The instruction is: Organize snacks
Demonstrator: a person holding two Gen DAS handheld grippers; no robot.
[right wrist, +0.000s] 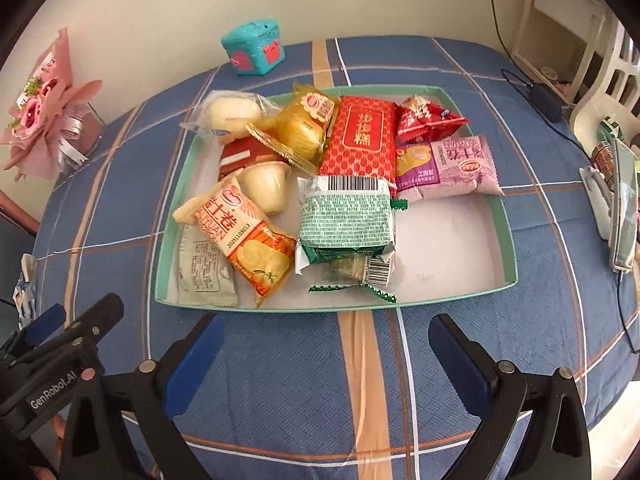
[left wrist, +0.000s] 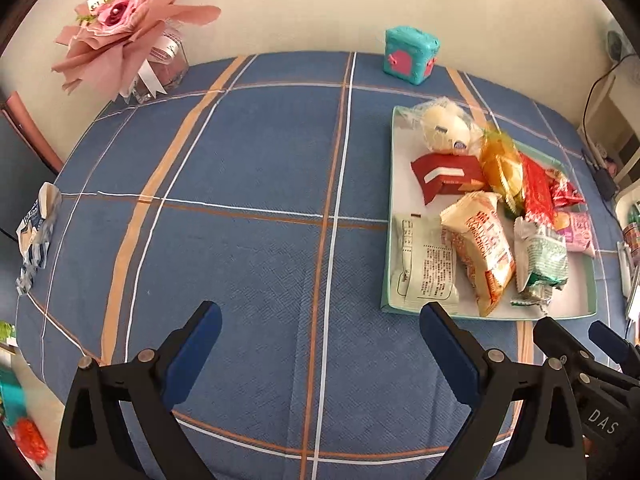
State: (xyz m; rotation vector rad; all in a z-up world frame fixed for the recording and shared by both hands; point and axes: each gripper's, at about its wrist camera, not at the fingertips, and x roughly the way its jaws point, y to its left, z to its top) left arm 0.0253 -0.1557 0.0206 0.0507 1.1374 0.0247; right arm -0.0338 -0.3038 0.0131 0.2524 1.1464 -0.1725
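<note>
Nearest, the left hand-held gripper (left wrist: 320, 336) and right hand-held gripper (right wrist: 326, 344) hang over the blue checked desk (right wrist: 280, 380), jaws spread wide, nothing between them. Just beyond the right one sits a shallow green tray (right wrist: 508, 240) heaped with snacks (right wrist: 348, 216). Farther back, a teal box (right wrist: 254, 54) stands near the wall.

Woven blue cloth (right wrist: 280, 380), matt and slightly rough, lay under the right gripper (right wrist: 326, 344). Ahead of it the tray (right wrist: 496, 216) looked like matt card, and the snack packets (right wrist: 352, 216) on it were glossy, crinkled plastic film.
</note>
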